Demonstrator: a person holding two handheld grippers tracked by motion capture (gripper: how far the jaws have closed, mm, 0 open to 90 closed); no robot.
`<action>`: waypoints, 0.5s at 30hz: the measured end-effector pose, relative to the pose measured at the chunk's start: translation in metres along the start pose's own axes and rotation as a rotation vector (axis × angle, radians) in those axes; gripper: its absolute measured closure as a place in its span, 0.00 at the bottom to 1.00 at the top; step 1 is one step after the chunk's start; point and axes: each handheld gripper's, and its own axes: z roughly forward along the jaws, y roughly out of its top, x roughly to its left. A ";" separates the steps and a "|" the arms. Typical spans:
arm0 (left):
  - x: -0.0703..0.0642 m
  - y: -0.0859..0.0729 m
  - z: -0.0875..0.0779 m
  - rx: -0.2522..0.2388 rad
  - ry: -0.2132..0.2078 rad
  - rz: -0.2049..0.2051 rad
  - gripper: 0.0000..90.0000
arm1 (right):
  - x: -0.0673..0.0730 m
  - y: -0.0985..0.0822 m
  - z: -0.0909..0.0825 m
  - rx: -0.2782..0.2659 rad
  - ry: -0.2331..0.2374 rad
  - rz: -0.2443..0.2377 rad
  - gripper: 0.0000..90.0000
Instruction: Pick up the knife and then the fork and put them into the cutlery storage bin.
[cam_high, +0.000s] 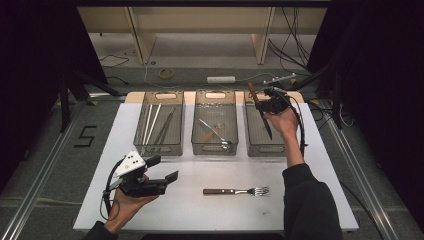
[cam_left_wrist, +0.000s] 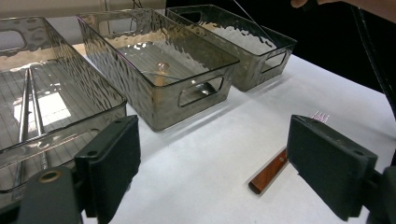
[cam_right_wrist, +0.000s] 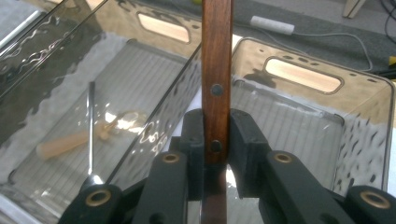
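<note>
My right gripper (cam_high: 262, 106) hangs over the right-hand clear bin (cam_high: 253, 142), shut on a wooden-handled knife (cam_high: 264, 122). In the right gripper view the pads (cam_right_wrist: 243, 135) clamp the riveted brown handle (cam_right_wrist: 217, 70), which stands upright between them; the blade runs down out of sight. A fork (cam_high: 235, 191) with a wooden handle lies flat on the white table (cam_high: 300, 200), tines to the right. My left gripper (cam_high: 164, 169) is held near the table's front left, open and empty. In the left gripper view (cam_left_wrist: 219, 163) the fork's handle (cam_left_wrist: 268, 172) lies ahead of its jaws.
Three clear bins stand in a row at the back. The left bin (cam_high: 177, 145) holds long thin metal pieces (cam_high: 152, 122). In the middle bin (cam_high: 196, 142) lie a metal spoon (cam_high: 216, 132) and a pale wooden-handled utensil (cam_right_wrist: 65, 142). Cables and a table frame lie beyond the far edge.
</note>
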 end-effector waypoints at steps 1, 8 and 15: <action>0.000 0.000 0.000 0.000 0.000 -0.002 0.19 | 0.000 -0.001 0.001 0.000 -0.001 0.000 0.86; 0.000 0.000 0.000 -0.001 0.000 -0.002 0.19 | -0.004 -0.009 0.012 0.023 -0.011 0.015 0.86; 0.000 0.000 0.000 0.001 0.000 0.002 0.19 | -0.008 -0.019 0.020 0.036 -0.013 0.040 0.86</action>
